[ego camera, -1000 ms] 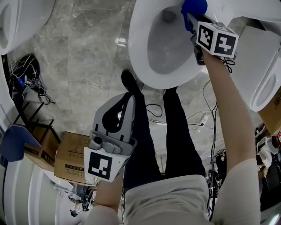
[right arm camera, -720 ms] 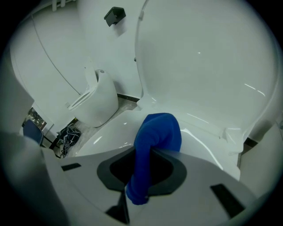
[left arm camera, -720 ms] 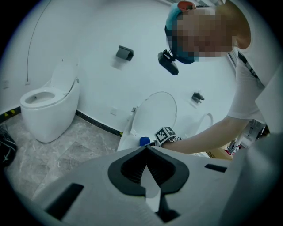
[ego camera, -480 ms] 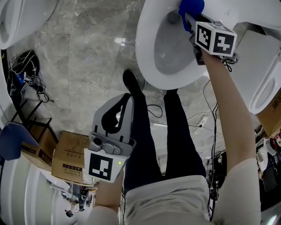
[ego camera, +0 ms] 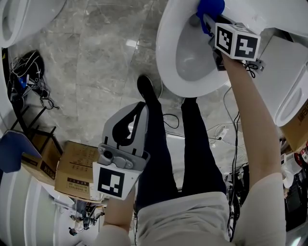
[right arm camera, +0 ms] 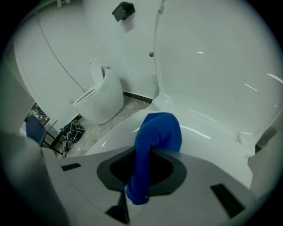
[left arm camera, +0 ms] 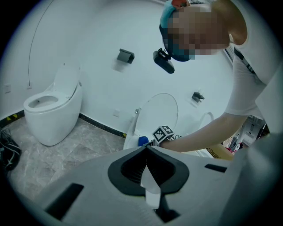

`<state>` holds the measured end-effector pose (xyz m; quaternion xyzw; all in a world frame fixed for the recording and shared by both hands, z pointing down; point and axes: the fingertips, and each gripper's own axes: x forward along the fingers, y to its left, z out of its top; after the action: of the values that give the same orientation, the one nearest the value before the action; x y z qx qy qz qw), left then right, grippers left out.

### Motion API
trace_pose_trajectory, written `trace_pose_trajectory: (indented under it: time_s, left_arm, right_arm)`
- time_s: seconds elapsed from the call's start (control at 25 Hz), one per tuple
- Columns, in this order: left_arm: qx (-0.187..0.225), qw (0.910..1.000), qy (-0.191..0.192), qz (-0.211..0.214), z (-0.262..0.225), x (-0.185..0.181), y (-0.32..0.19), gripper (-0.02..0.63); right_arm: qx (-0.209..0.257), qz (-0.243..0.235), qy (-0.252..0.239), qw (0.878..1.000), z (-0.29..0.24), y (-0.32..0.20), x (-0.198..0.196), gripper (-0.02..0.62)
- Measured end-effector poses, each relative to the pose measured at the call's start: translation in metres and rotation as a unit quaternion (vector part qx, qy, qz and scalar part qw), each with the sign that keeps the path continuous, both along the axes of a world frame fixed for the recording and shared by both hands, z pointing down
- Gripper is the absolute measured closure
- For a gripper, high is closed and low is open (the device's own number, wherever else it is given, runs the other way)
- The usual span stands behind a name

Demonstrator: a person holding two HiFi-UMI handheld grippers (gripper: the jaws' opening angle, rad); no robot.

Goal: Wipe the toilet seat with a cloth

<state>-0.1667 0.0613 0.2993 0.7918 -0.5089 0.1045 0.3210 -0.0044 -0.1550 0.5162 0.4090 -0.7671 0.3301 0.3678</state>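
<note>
A white toilet with its seat (ego camera: 166, 62) fills the top of the head view, its lid (right arm camera: 212, 57) raised. My right gripper (ego camera: 206, 20) is at the far rim, shut on a blue cloth (ego camera: 211, 8). In the right gripper view the cloth (right arm camera: 157, 137) bulges out between the jaws and rests against the seat (right arm camera: 208, 128). My left gripper (ego camera: 143, 104) hangs low beside the person's legs, away from the toilet, shut with nothing in it. The left gripper view shows its tips (left arm camera: 146, 149) touching, with the cloth (left arm camera: 142, 141) and seat (left arm camera: 131, 137) beyond.
A second toilet (ego camera: 19, 19) stands at the far left and a third (ego camera: 288, 86) at the right. Cardboard boxes (ego camera: 74, 168), a blue chair (ego camera: 14, 153) and tangled cables (ego camera: 29, 77) line the left side. More cables (ego camera: 221, 129) lie on the grey marble floor.
The head view has drifted, so the toilet sits further right in frame. The right gripper keeps the cloth at the far rim. The left gripper has barely moved.
</note>
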Motion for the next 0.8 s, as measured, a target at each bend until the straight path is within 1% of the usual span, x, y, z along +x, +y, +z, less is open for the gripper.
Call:
trace_pose_trajectory:
  time_s: [0.48, 0.8]
  left_arm:
    - [-0.002, 1.0, 0.001, -0.001, 0.0, -0.012, 0.002, 0.601]
    - [-0.003, 1.0, 0.004, -0.004, 0.001, -0.011, 0.003, 0.601]
  right_arm:
    - [0.0, -0.013, -0.005, 1.0, -0.003, 0.007, -0.018, 0.541]
    - [-0.001, -0.051, -0.011, 0.999, -0.002, 0.02, -0.035, 0.541]
